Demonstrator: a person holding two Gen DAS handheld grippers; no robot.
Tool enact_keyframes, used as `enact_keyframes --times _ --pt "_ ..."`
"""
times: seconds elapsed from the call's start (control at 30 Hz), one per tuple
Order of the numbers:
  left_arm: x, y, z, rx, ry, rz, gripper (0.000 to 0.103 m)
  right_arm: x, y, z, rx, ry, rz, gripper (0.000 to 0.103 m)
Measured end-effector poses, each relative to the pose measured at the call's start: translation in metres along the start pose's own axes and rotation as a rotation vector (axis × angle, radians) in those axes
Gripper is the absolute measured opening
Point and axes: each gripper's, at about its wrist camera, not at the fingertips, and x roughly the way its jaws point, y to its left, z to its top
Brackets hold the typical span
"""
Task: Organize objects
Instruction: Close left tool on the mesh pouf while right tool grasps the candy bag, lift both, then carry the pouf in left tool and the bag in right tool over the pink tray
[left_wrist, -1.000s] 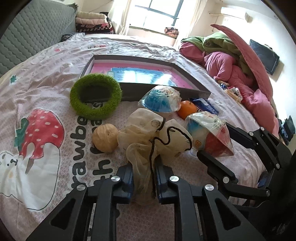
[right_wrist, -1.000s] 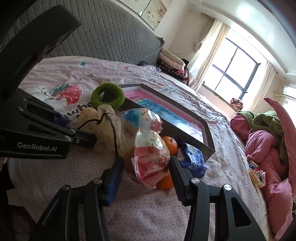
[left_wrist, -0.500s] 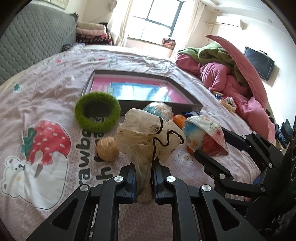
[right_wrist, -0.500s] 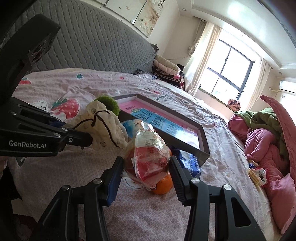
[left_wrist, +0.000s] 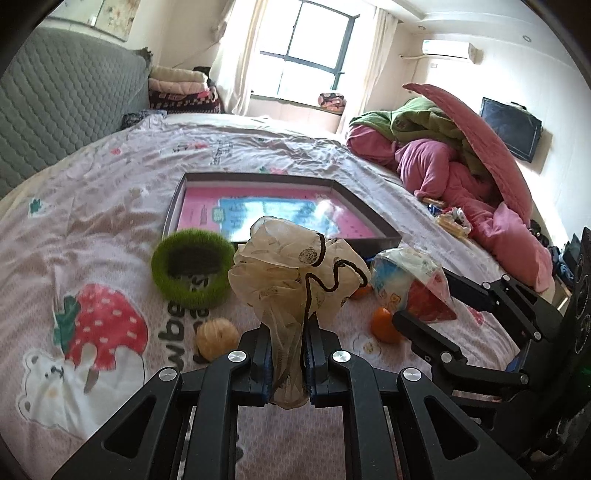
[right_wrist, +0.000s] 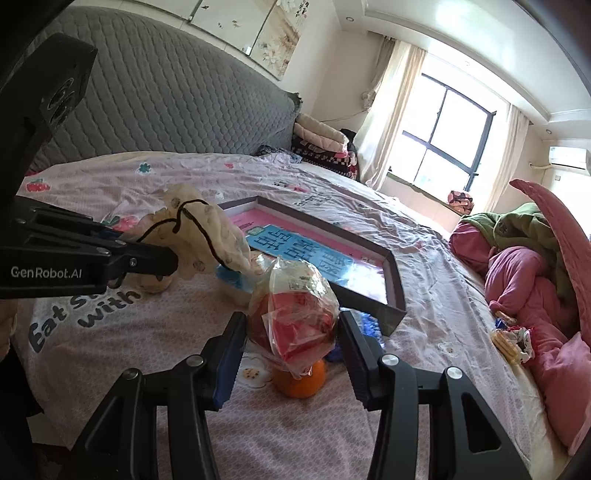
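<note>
Above the bed (left_wrist: 110, 192), left gripper (left_wrist: 288, 354) pinches the pouch (left_wrist: 295, 273) by its soft neck; right gripper (right_wrist: 291, 332) clamps the crinkly packet (right_wrist: 295, 306), tray (left_wrist: 369, 210) at twelve o'clock. Both seem light, slippery.

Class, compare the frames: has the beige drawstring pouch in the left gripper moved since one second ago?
Yes. The beige drawstring pouch, clamped in the left gripper, has risen off the bedsheet; it now overlaps the dark tray's near edge.
</note>
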Motion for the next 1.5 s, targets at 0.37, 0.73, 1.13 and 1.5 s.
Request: enact_keyframes --times 0.37,0.73,1.13,1.5 --pt "0.013 0.001 0.017 0.005 -0.02 -0.001 0.013 0.014 -0.018 0.012 0.021 -0.009 -0.021 0.05" --pt "0.017 0.005 0.032 -0.005 -0.039 0.042 0.014 0.025 -0.026 0.027 0.045 -0.042 0.008 0.05" --pt "0.023 0.009 0.057 -0.006 -0.055 0.08 0.014 0.044 -0.052 0.046 0.143 -0.066 0.034 0.05" --pt "0.039 0.011 0.079 -0.018 -0.031 0.075 0.014 0.067 -0.073 0.071 0.177 -0.103 0.027 0.05"
